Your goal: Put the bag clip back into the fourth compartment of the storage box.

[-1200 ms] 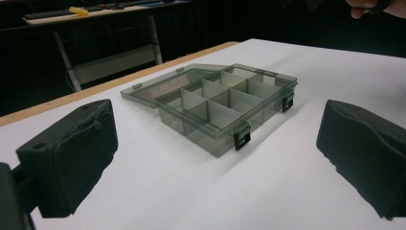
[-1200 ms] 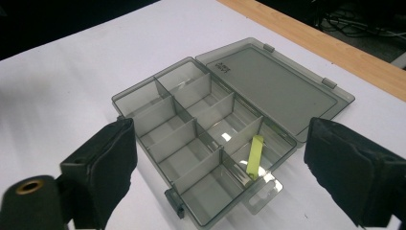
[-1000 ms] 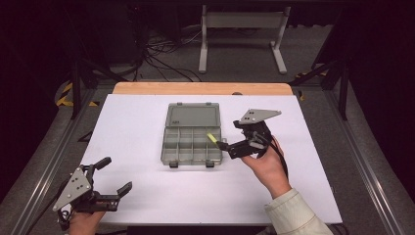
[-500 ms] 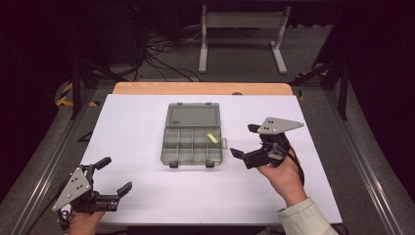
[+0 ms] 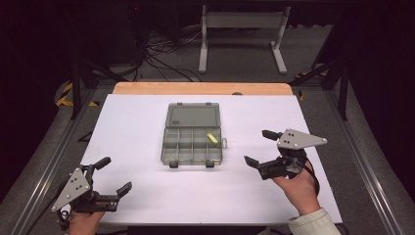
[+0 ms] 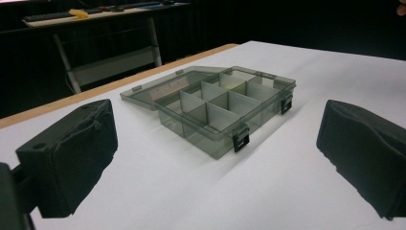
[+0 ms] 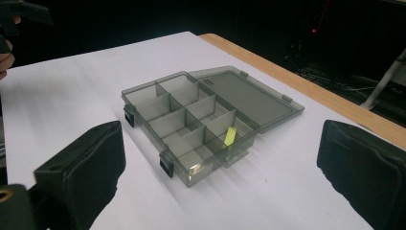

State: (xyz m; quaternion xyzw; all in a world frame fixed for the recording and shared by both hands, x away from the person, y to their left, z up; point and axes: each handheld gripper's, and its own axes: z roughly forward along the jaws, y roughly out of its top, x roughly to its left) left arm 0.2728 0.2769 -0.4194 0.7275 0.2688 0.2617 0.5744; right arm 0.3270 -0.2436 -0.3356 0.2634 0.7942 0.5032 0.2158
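Since the earlier frames, the right tool [image 5: 260,147] had been drawn back from the organizer box [image 5: 192,133] toward the right side of the white worktop [image 5: 132,127], and its jaws had just been opening, with nothing between them. It was now seen well apart from the box, released and empty, gripped in the person's right hand [image 5: 298,188]. No shift was seen in the left tool [image 5: 112,176], which was held near the worktop's front left corner, its jaws likewise spread wide with nothing between them.

The smoky translucent organizer box was found at the middle of the worktop, its lid [image 5: 192,115] folded open flat on the far side and its two black latches [image 5: 173,165] turned toward the person. A small yellow-green piece [image 5: 212,138] was lying inside the box, in the right-hand compartment of the row nearest the lid; in the right tool's view it [image 7: 231,135] was seen leaning slightly against a divider. The other compartments were seen bare.
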